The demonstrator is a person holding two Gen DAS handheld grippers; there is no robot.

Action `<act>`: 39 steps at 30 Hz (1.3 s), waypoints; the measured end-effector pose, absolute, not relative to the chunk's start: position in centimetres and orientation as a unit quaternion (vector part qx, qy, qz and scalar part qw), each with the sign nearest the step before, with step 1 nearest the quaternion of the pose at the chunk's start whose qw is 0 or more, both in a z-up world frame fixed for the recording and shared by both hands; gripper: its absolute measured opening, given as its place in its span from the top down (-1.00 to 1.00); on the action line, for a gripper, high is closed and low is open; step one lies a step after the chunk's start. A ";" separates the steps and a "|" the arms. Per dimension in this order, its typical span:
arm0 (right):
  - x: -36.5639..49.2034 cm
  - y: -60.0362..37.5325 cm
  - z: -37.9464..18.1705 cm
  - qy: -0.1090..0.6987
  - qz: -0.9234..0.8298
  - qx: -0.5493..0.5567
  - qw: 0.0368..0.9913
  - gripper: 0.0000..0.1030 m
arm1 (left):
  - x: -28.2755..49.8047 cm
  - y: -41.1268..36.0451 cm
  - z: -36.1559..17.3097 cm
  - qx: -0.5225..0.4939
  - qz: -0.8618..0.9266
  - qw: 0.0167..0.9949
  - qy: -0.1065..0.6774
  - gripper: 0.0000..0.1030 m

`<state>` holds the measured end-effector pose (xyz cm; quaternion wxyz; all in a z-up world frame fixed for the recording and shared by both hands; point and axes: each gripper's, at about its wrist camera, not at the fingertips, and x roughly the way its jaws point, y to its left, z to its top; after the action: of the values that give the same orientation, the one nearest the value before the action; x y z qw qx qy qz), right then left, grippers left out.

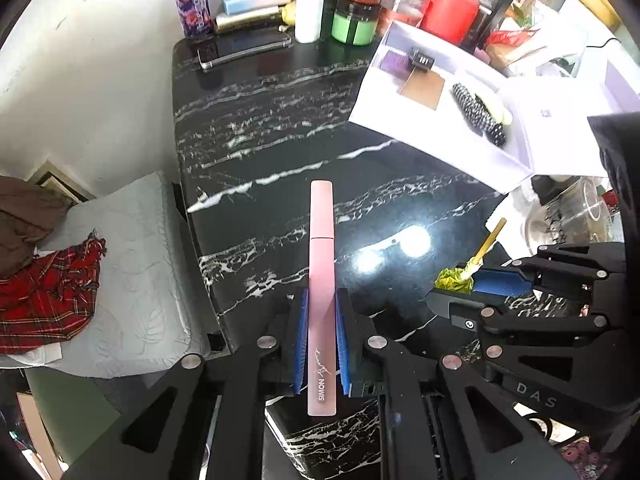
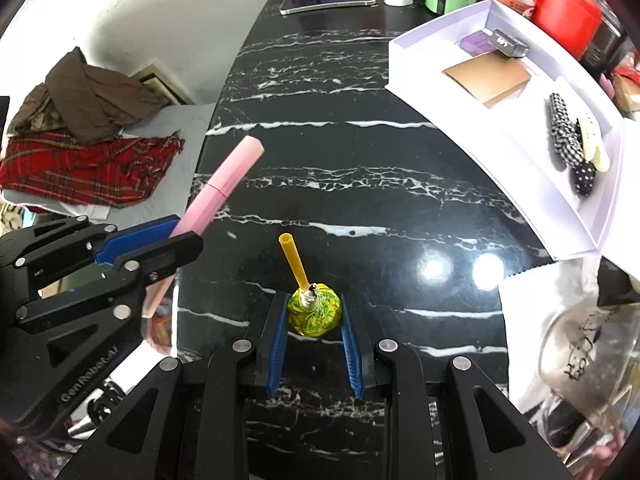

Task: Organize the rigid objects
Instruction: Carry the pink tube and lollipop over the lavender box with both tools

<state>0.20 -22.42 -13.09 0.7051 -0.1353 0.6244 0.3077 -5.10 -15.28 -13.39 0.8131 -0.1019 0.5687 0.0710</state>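
A: Well, the left gripper point(image 1: 322, 338) was clamped tight on that pink tube point(image 1: 321, 280), blue ribbed pads pressing both its flat sides, cap end poking out over the table.

B: And the right gripper point(image 2: 315, 336)? Its jaws were nipped onto the lollipop point(image 2: 314, 312), a crinkly yellow-green wrapped ball, with the yellow stick slanting up and away.

A: Both were held above the black marble table point(image 1: 260, 120), glossy, white-veined, with a wide bare stretch ahead.

B: The table's left edge dropped off to a quilted grey cushion point(image 1: 132, 272) carrying red tartan cloth point(image 1: 48, 300).

A: To the right lay the white tray point(image 2: 592, 208), shallow and straight-walled, holding a tan card point(image 2: 490, 76) and a spotted black-and-white piece point(image 2: 564, 136). Jars and bottles crowded the far edge.
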 end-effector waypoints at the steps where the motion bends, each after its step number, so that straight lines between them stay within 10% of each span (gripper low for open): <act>1: 0.2 -22.6 -12.8 0.623 0.308 -0.135 0.706 0.50 | -5.1 -15.4 -13.0 -0.100 0.070 0.815 0.567 0.74; 39: 7.2 -27.1 -5.2 0.570 0.266 -0.122 0.768 0.50 | 5.1 -20.1 -6.1 -0.044 0.002 0.862 0.504 0.74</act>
<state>7.20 -27.13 -5.18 0.7678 -0.1217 0.5700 0.2662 5.15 -20.15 -6.15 0.8624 -0.0435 0.5043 0.0015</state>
